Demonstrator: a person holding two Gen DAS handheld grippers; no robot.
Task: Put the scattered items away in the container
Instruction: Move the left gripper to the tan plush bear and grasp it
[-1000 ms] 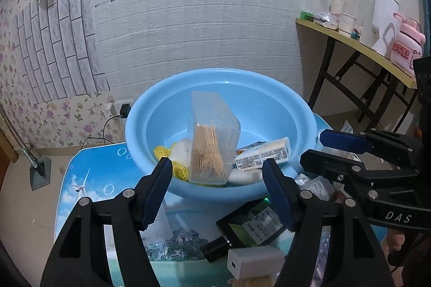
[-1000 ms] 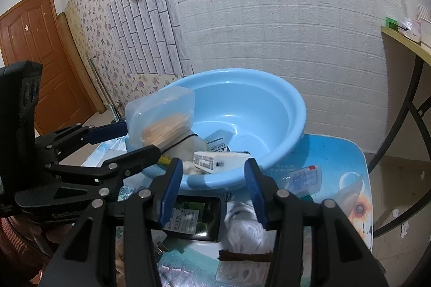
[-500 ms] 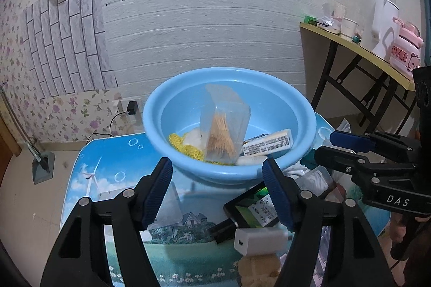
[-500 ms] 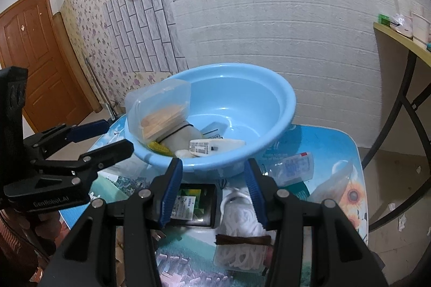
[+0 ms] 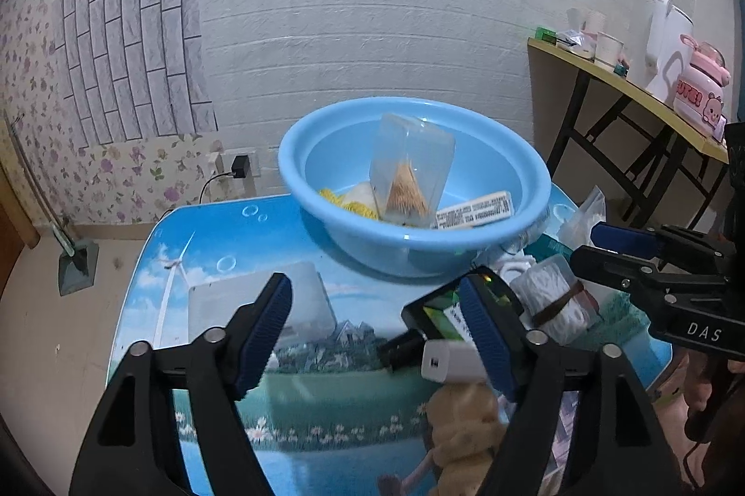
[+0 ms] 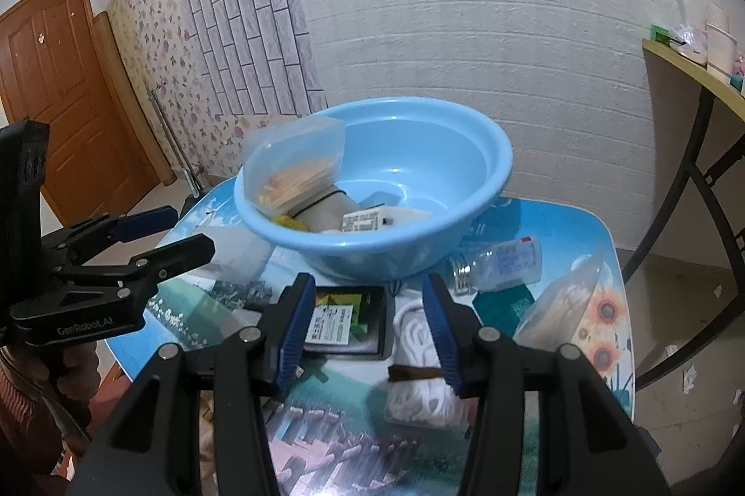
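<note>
Nearest the front edge of the worktop, the left tool is hovering with its jaws opening and nothing between them; a frosted plastic lid is lying flat on the worktop just beyond its left finger. The right tool is hanging partly open and empty, above a black box and a bundle of white cord bound by a brown band. The cord's long axis is running from the front edge toward the basin. A white adapter and a tan soft toy are sitting close to the front edge beside the left tool's right finger.

Farther in, a clear bottle is lying on its side along the worktop's right part, its threaded neck pointing toward the black box. A clear bag is lying near the right edge.

Toward the back edge, the blue basin is standing upright. Inside it, a clear box of toothpicks is leaning tilted against the near wall, with something yellow, a white roll and a white labelled box lying beside it.
</note>
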